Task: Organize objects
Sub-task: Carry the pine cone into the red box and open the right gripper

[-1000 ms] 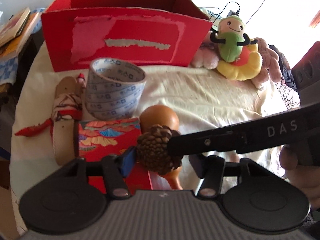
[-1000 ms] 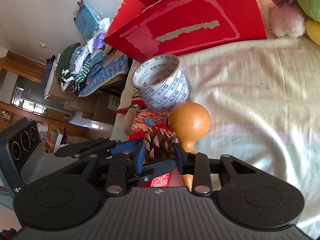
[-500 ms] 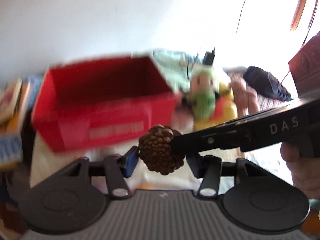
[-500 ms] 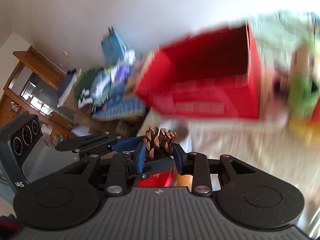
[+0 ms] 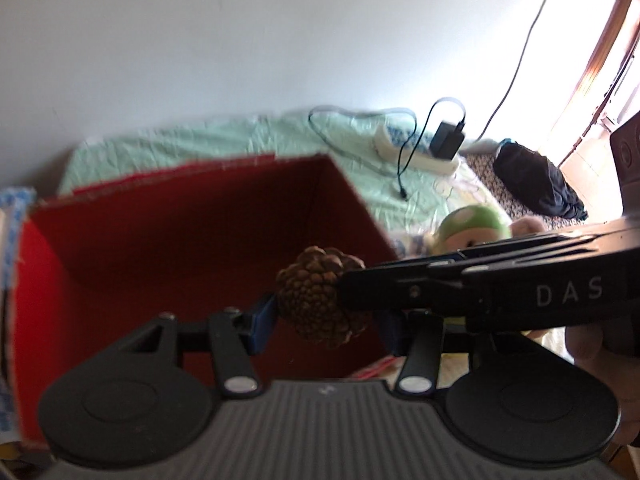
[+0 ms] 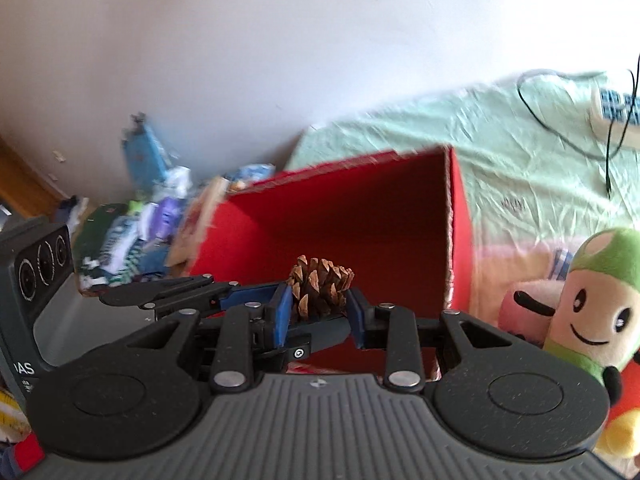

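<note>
Bed (image 6: 532,168): pale green crumpled sheet behind the box, against a white wall; a black cable (image 5: 404,160) and a dark charger (image 5: 447,141) lie on it beside a white power strip (image 5: 416,158).
Red box (image 6: 360,216): open-topped cardboard, bright red outside, darker red inside; no contents show in the part of the interior that is visible, and its far wall and right corner stand tall in both views.
Clutter pile (image 6: 136,224): blurred mix of clothes and packets to the left of the box in the right wrist view.
Plush toy (image 6: 592,312): cream face with a smile, green cap, black arms, sitting on a yellow and red base just right of the box; a pink plush is pressed beside it.
Right tongs (image 6: 318,316): blue-padded fingers closed against both sides of the pinecone.
Left tongs (image 5: 326,322): fingers reach the cone from the other side; one blue pad (image 5: 262,322) touches its left flank, the other is hidden behind the right tool, so the grip cannot be told.
Pinecone (image 6: 320,286): brown, rounded, woody scales flared open with paler tan tips, knobbly base facing the left wrist camera; held in the air in front of the box's open interior, above its near edge.
</note>
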The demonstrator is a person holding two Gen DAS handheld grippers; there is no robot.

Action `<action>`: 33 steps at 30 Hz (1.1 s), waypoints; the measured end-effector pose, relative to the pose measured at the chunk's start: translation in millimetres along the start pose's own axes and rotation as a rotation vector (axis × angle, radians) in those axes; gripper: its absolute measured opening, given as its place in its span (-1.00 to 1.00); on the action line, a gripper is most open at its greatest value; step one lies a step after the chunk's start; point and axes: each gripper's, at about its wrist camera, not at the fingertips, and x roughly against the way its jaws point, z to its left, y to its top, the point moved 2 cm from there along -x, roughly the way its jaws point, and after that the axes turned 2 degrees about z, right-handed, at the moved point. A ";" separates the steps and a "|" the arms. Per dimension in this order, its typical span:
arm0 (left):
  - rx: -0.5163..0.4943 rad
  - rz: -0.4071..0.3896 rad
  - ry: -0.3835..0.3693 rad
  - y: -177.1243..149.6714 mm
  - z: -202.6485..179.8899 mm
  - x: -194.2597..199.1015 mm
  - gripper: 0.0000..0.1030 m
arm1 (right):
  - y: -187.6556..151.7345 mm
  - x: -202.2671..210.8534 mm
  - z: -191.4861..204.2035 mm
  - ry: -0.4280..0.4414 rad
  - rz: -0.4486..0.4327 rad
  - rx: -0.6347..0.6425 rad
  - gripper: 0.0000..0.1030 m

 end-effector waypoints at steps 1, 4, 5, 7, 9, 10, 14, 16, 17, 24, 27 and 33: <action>0.011 0.023 -0.015 -1.0 3.9 -8.4 0.05 | -0.2 -7.7 -2.6 -0.016 0.020 -0.018 -0.36; 0.024 0.066 -0.054 -5.9 13.8 -24.9 0.04 | -2.6 -20.8 -6.8 -0.056 0.058 -0.041 -0.36; 0.025 0.079 -0.065 -7.0 15.2 -29.1 0.04 | -2.4 -22.9 -4.8 -0.073 0.071 -0.039 -0.37; 0.024 0.110 -0.085 -9.2 17.3 -37.7 0.04 | -3.5 -28.3 -1.1 -0.112 0.100 -0.028 -0.37; 0.022 0.123 -0.101 -11.8 17.1 -43.9 0.11 | -3.5 -31.8 4.8 -0.157 0.127 -0.005 -0.38; 0.025 0.120 -0.112 -11.6 17.7 -45.5 0.13 | -3.3 -33.4 7.9 -0.189 0.133 0.011 -0.38; 0.035 0.127 -0.138 -12.6 20.9 -50.3 0.35 | 1.0 -38.7 16.2 -0.281 0.171 0.047 -0.37; 0.035 0.123 -0.136 -13.9 22.0 -50.9 0.44 | 0.2 -39.6 17.3 -0.310 0.176 0.064 -0.37; 0.035 0.121 -0.137 -14.5 23.0 -50.2 0.44 | -0.5 -39.5 16.7 -0.307 0.178 0.061 -0.37; 0.033 0.081 -0.057 -20.1 29.0 -28.8 0.44 | -7.0 -30.7 8.5 -0.224 0.120 0.014 -0.37; 0.049 0.037 -0.024 -26.9 32.0 -6.4 0.47 | -15.4 -21.4 8.2 -0.156 0.066 -0.015 -0.37; 0.049 -0.046 0.117 -43.0 37.6 30.6 0.52 | -27.9 -13.8 3.9 -0.102 0.031 -0.060 -0.37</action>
